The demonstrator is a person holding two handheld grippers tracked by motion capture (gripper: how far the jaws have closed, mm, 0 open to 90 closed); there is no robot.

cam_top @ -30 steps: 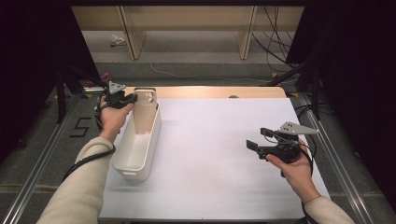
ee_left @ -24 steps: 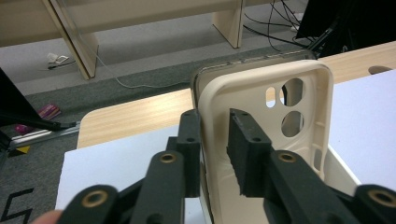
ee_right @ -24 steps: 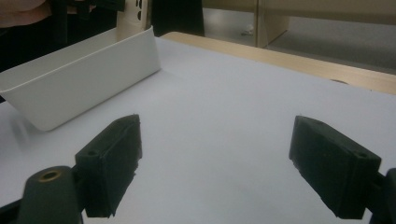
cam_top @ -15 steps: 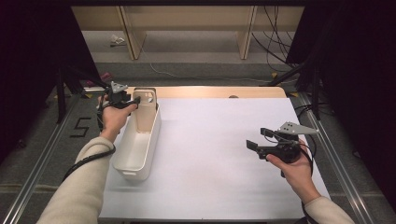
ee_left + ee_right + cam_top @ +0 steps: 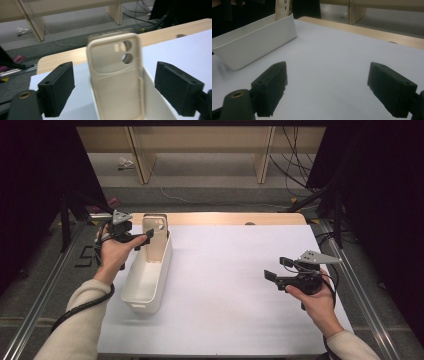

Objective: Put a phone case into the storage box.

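High view: left gripper (image 5: 142,240) beside the beige phone case (image 5: 154,239), its jaws just opened, nothing pinched. Case stands upright at the far end of the white bin (image 5: 145,282). Right gripper (image 5: 279,268) wide, empty, over the white table (image 5: 220,285).

Left gripper view: case (image 5: 116,75) between 2 parted jaws, untouched, in the bin.

Right gripper view: bin (image 5: 254,42) far left, bare table ahead.

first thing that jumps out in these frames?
The beige phone case standing upright at the far end of the long white bin, on the left of the table. The left gripper is right beside it; its jaws have just been opening and now stand apart on either side of the case without touching it. Far off at the right, the right gripper hangs open over the bare white sheet.
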